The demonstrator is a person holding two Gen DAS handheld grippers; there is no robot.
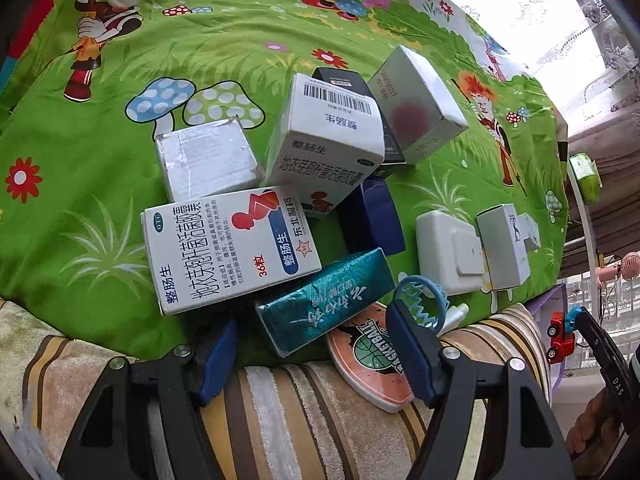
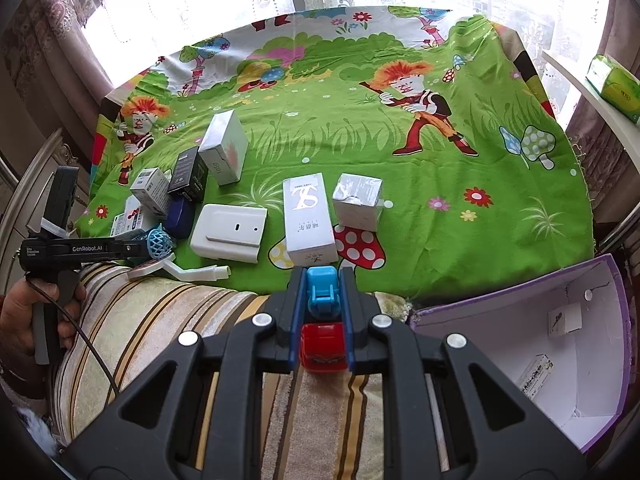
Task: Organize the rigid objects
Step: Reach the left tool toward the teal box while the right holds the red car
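The toy truck (image 2: pixel 323 320), blue at the front and red at the back, sits low in the middle of the right wrist view, pinched between the two blue pads of the right tongs (image 2: pixel 323 292), which are nearly shut on it. These tongs point steeply down over the striped blanket (image 2: pixel 160 320), at the near edge of the green cartoon sheet (image 2: pixel 360 120). In the left wrist view the same truck shows small at the right edge.

The left tongs (image 1: pixel 316 348) stand wide open with nothing pressed between the pads, tilted down at the pile of boxes. The teal box (image 1: pixel 326 300) lies just ahead of the gap, leaning on the white medicine box (image 1: pixel 228 252) to its left. A blue plastic ring (image 1: pixel 420 300) sits just behind the right pad, and an orange basketball case (image 1: pixel 372 360) lies on the blanket between the fingers. In the right wrist view a hand (image 2: pixel 24 320) at the left edge grips this tool's handle.

Further up in the left wrist view are a silver box (image 1: pixel 208 160), a second white medicine box (image 1: pixel 328 140), a black box (image 1: pixel 344 80) behind it, a grey box (image 1: pixel 416 104), a dark blue box (image 1: pixel 376 220), a white switch (image 1: pixel 452 252) and a small white box (image 1: pixel 508 244).

At the lower right of the right wrist view an open cardboard box (image 2: pixel 612 360) with a purple rim holds two small white packets (image 2: pixel 564 320)
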